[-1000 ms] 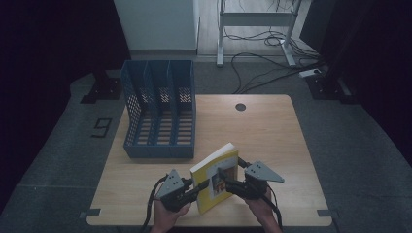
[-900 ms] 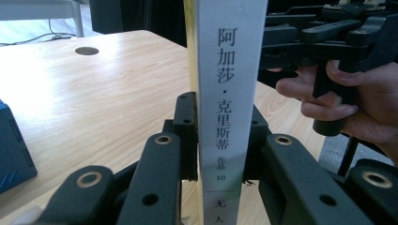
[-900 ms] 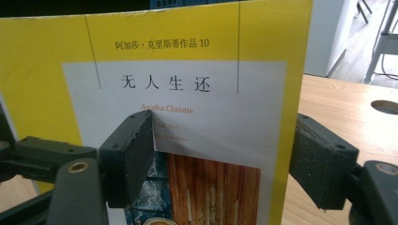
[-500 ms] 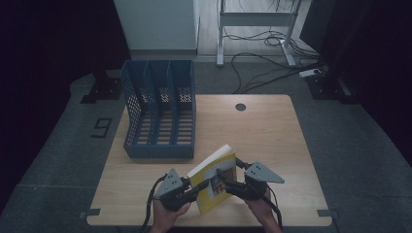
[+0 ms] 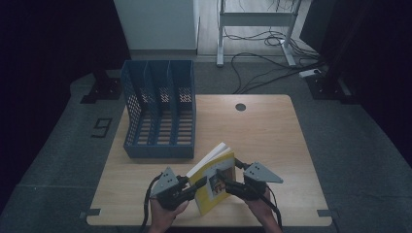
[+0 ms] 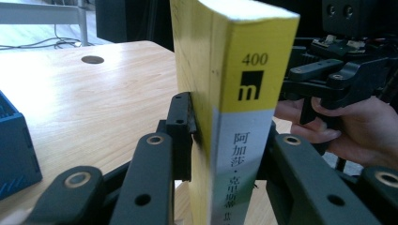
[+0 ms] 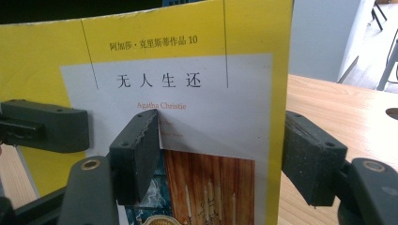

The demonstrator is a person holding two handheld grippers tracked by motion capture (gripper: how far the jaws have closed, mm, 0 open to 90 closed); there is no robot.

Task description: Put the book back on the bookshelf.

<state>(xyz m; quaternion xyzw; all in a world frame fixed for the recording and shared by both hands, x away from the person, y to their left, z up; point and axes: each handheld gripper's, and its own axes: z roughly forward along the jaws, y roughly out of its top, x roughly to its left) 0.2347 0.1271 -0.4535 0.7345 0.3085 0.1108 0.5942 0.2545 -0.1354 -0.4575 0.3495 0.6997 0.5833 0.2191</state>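
Note:
A yellow paperback book point(image 5: 214, 187) stands tilted over the table's front edge, its white pages facing up and back. My left gripper point(image 5: 192, 187) is shut on it. In the left gripper view the jaws clamp both covers beside the spine point(image 6: 239, 93), with the left gripper point(image 6: 227, 140) low on the book. My right gripper point(image 5: 228, 182) is on the book's other side and stands open. In the right gripper view the front cover point(image 7: 187, 93) faces me, and the right gripper point(image 7: 223, 159) has its jaws spread wide in front of the cover, not clamping it.
A blue three-slot file organizer point(image 5: 160, 111) stands at the table's back left, its slots holding nothing. A round cable hole point(image 5: 240, 107) sits at the back middle of the wooden table point(image 5: 272, 141). Cables and a desk frame lie on the floor beyond.
The book has tipped slightly lower and leftward between the two grippers. Both hands have stayed almost where they were.

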